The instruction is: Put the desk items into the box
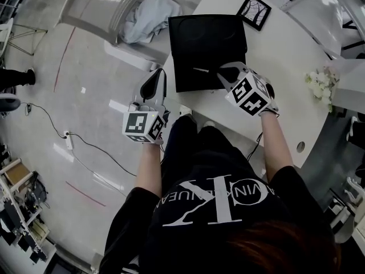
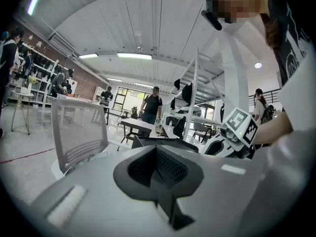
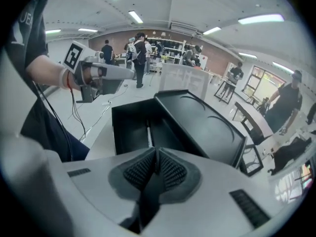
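Observation:
An open black box (image 1: pixel 182 80) sits at the near edge of the white table (image 1: pixel 285 56), its lid (image 1: pixel 208 36) tipped back. A slim pen (image 1: pixel 201 70) lies inside it, also visible in the right gripper view as the pen (image 3: pixel 149 135) on the box floor (image 3: pixel 129 130). My right gripper (image 1: pixel 222 73) hovers at the box's front right corner, shut and empty. My left gripper (image 1: pixel 161 73) is held left of the box, off the table edge, also shut with nothing in it. A framed picture (image 1: pixel 254 11) and white flowers (image 1: pixel 318 83) lie on the table.
A mesh chair with a grey cloth (image 1: pixel 149 13) stands beyond the table's left side. Cables and a power strip (image 1: pixel 68 140) run across the floor at left. The table curves away to the right. Several people stand far off in the room.

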